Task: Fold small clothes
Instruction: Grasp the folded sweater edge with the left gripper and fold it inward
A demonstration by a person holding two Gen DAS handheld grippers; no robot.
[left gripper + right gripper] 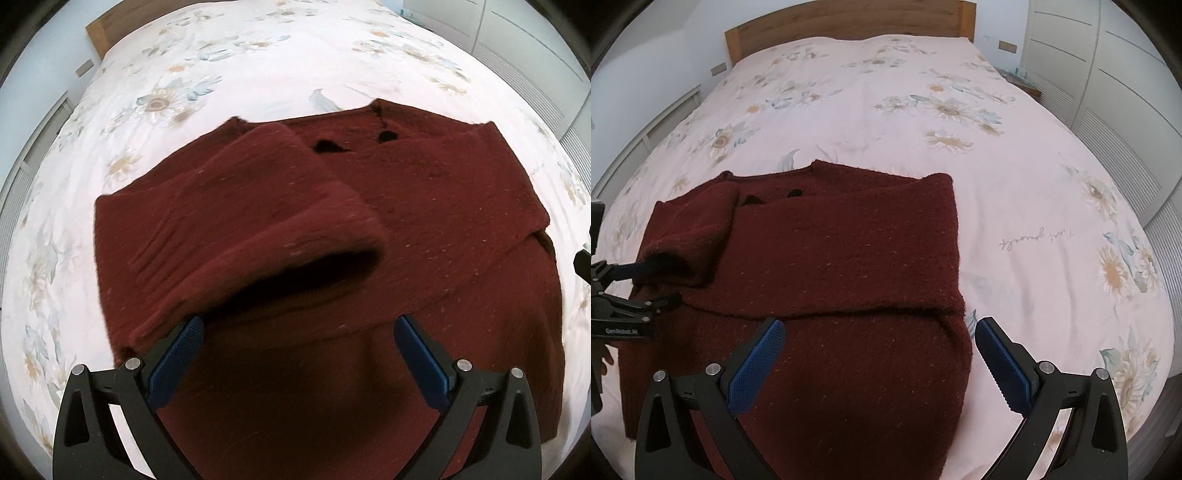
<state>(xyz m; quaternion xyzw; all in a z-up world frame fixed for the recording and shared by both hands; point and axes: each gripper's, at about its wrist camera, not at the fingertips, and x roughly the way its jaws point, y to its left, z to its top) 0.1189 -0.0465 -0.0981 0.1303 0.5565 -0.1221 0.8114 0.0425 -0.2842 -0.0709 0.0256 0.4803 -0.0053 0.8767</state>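
A dark red knitted sweater (424,206) lies flat on the bed, neck away from me; it also shows in the right wrist view (842,258). Both sleeves are folded in over the body. The left sleeve's cuff (295,258) gapes open just ahead of my left gripper (297,332), which is open and empty above the sweater's lower part. My right gripper (879,334) is open and empty, over the sweater's right lower edge. The left gripper (646,284) shows at the left edge of the right wrist view, by the cuff.
The sweater lies on a pink floral bedspread (1015,192). A wooden headboard (849,18) stands at the far end. White wardrobe doors (1108,81) stand on the right. A white slatted unit (646,129) runs along the left side.
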